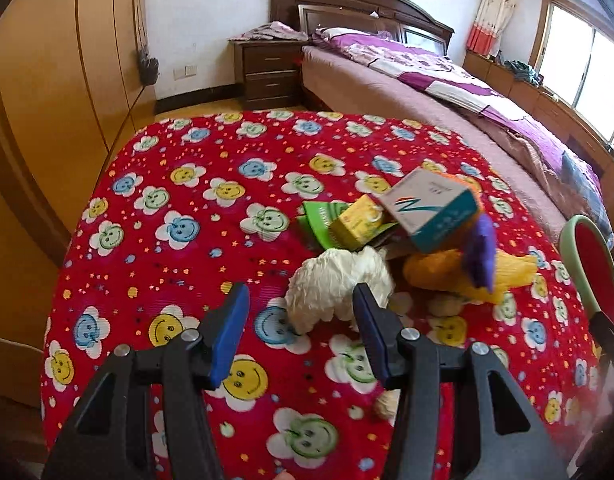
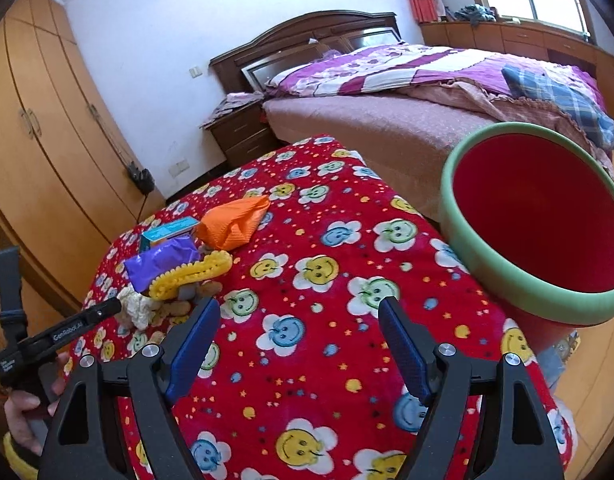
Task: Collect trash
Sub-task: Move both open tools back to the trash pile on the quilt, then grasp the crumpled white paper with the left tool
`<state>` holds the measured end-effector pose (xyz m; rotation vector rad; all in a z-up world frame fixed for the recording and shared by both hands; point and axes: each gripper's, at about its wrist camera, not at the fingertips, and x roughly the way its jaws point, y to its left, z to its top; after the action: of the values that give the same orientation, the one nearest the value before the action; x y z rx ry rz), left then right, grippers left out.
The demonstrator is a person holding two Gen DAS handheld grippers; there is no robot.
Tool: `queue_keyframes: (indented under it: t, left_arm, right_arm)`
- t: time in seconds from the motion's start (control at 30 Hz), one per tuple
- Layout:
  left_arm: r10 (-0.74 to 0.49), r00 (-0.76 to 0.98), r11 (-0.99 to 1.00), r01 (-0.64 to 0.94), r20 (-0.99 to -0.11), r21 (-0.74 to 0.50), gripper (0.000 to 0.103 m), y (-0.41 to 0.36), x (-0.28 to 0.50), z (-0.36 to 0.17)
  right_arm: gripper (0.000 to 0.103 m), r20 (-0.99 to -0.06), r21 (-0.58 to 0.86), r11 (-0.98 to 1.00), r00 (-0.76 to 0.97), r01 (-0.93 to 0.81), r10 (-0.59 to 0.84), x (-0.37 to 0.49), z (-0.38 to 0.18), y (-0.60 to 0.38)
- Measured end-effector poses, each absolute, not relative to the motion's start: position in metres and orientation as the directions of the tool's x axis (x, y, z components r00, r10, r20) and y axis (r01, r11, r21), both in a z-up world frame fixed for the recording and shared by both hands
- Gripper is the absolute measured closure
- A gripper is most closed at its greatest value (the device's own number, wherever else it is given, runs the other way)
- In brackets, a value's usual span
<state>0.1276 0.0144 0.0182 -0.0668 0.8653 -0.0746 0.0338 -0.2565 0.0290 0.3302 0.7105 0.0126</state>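
A pile of trash lies on the table's red smiley-flower cloth [image 1: 179,152]: a crumpled white paper [image 1: 335,280], a white-and-teal box [image 1: 431,208], a yellow box [image 1: 361,222], a green packet [image 1: 321,220], a purple wrapper [image 1: 483,256] and yellow mesh [image 1: 439,270]. My left gripper [image 1: 300,292] is open, its tips at the near side of the white paper, not pressing it. My right gripper [image 2: 299,308] stands open over bare cloth, with nothing between its fingers. The red bin with a green rim [image 2: 447,200] stands to its right.
The right wrist view also shows an orange wrapper [image 2: 235,224] at the far side of the pile and a hand [image 2: 23,412] holding the left tool. A bed [image 1: 407,80] lies beyond the table, a nightstand [image 1: 267,72] beside it, wooden wardrobes [image 1: 47,100] on the left.
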Motion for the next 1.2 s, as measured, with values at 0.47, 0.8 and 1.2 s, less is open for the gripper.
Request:
queue_keyframes:
  t: [0.47,0.8,1.2]
  left_arm:
    - [-0.164,0.616,0.984,0.043,-0.77,-0.175,0.049,0.015,0.143,-0.002]
    - [-0.25,0.607,0.964,0.085,-0.754,-0.251,0.071,0.013,0.143,-0.003]
    - [-0.302,0.66,0.949,0.142,-0.688,-0.281,0.088,0.01,0.128,0.023]
  right_arm:
    - [0.021,-0.669,0.282,0.956,0.732,0.083,0.133,0.039,0.022,-0.248]
    - [0.021,-0.681,0.29,0.955,0.715,0.063,0.159,0.043,0.017,-0.245]
    - [0.021,-0.661,0.262,0.965,0.726,-0.013,0.189,0.056,0.038,-0.225]
